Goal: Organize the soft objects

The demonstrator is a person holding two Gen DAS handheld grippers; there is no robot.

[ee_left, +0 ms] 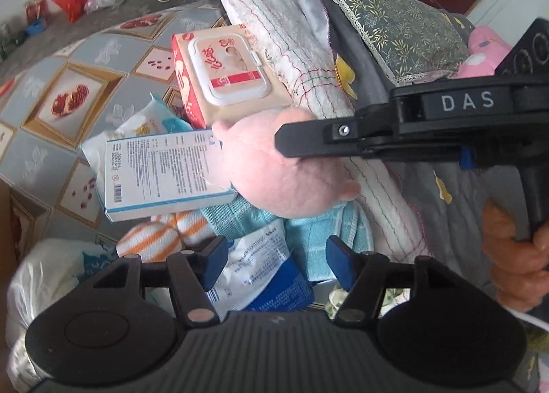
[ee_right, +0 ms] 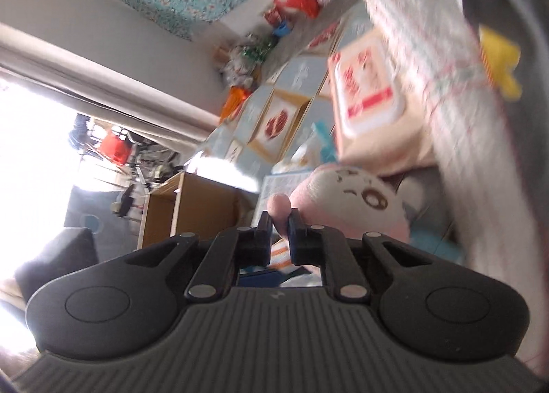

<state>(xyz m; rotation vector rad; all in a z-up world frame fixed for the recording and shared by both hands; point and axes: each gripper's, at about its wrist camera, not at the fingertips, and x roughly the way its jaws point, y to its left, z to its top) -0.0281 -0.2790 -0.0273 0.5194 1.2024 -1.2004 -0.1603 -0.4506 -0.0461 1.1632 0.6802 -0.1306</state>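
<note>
A pink plush toy (ee_left: 274, 170) lies on the pile of things on the bed, with its white embroidered face showing in the right wrist view (ee_right: 357, 194). My right gripper (ee_right: 280, 221) is shut on a small pink limb of the toy; it reaches in from the right in the left wrist view (ee_left: 291, 144). My left gripper (ee_left: 274, 255) is open and empty, hovering above a teal towel (ee_left: 308, 231) and a blue-white packet (ee_left: 260, 273). An orange-striped soft item (ee_left: 161, 238) lies just left of it.
A wet-wipes pack (ee_left: 226, 73) and a white box (ee_left: 161, 173) lie beside the toy. A white quilted blanket (ee_left: 291, 36) and a green floral pillow (ee_left: 401, 25) are behind. A white plastic bag (ee_left: 44, 276) sits at left. A cardboard box (ee_right: 192, 207) stands on the floor.
</note>
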